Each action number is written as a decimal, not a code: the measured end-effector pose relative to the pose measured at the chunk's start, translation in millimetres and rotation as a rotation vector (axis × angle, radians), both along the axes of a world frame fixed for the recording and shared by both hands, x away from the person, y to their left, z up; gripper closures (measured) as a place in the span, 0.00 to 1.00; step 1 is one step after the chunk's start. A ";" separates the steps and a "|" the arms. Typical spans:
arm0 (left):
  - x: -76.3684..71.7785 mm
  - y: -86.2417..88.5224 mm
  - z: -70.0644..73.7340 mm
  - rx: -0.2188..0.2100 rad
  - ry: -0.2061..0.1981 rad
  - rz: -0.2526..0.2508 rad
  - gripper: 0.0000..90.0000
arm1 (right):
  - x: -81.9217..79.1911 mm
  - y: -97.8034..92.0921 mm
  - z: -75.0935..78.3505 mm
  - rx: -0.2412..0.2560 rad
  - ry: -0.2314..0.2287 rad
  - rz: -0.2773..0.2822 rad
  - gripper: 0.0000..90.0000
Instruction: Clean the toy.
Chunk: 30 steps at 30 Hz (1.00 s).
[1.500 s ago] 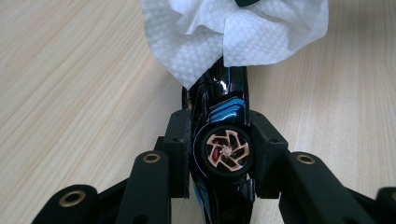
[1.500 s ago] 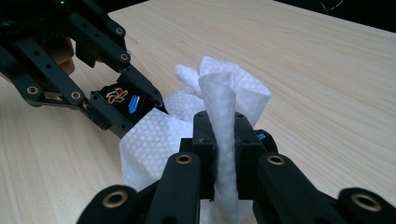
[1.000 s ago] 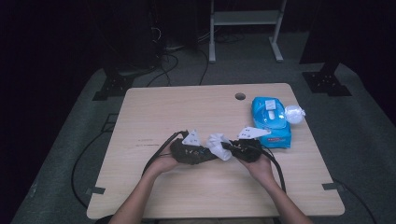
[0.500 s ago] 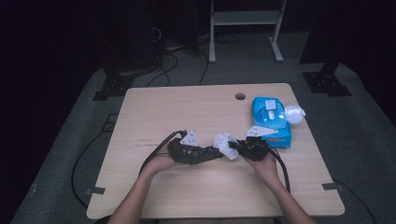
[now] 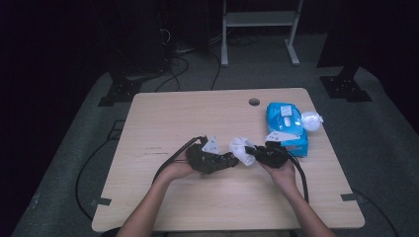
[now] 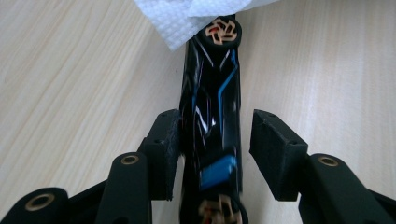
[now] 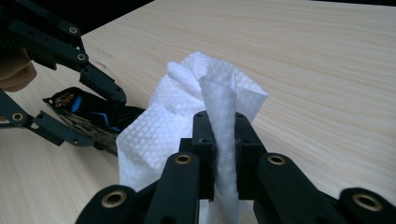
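Note:
A flat black item with blue and orange markings lies on the table between the jaws of my left gripper. The left jaw touches it and the right jaw stands off with a gap, so that gripper is open. My right gripper is shut on a white textured wipe, which bunches over the far end of the black item. In the high view the left gripper and the right gripper face each other with the wipe between them.
A blue pack of wipes lies to the right of the hands, with a crumpled white ball beside it. A cable hole sits near the table's far edge. Cables trail from both grippers.
The right gripper and its wipe have shifted slightly to the right along the black item. The left hand has hardly moved.

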State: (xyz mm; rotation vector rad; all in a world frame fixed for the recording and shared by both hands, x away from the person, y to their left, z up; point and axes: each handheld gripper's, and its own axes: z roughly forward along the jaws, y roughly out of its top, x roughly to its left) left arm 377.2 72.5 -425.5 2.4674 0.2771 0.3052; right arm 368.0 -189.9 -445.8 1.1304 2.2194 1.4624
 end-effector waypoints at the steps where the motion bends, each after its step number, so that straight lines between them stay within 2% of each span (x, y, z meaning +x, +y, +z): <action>1: 1.5 -4.7 0.3 0.011 0.007 -0.001 0.57 | 0.5 -2.0 -0.3 0.006 0.007 -0.003 0.91; 5: 7.7 -18.1 -0.3 0.050 0.013 -0.004 0.55 | 1.5 -6.6 -0.5 0.021 0.011 -0.007 0.91; 10: 14.5 -35.3 -6.9 0.138 0.021 0.004 0.55 | 2.6 -6.6 -2.8 0.017 0.020 -0.006 0.91; 13: 16.3 -41.1 -8.4 0.158 0.043 0.026 0.58 | 3.3 -7.3 -4.3 0.017 0.029 0.004 0.91; 15: 15.7 -42.1 -7.1 0.165 0.043 0.024 0.60 | 3.7 -7.9 -4.4 0.022 0.034 0.001 0.91; 17: 14.7 -40.1 -3.2 0.120 0.039 0.025 0.63 | 4.2 -8.0 -4.8 0.027 0.037 0.005 0.91; 20: 12.7 -36.1 -1.1 0.106 -0.002 0.034 0.64 | 3.7 -6.6 -4.7 0.034 0.039 0.011 0.91; 24: 11.1 -20.9 4.4 -0.015 0.022 0.039 0.64 | 1.5 -2.8 -1.8 0.055 0.032 0.026 0.91; 27: 6.4 -10.9 8.6 -0.100 0.018 0.040 0.64 | -2.7 2.5 4.8 0.074 0.005 0.044 0.91; 30: 0.7 -4.3 12.6 -0.142 0.012 0.040 0.64 | -9.8 11.3 16.2 0.084 -0.039 0.074 0.91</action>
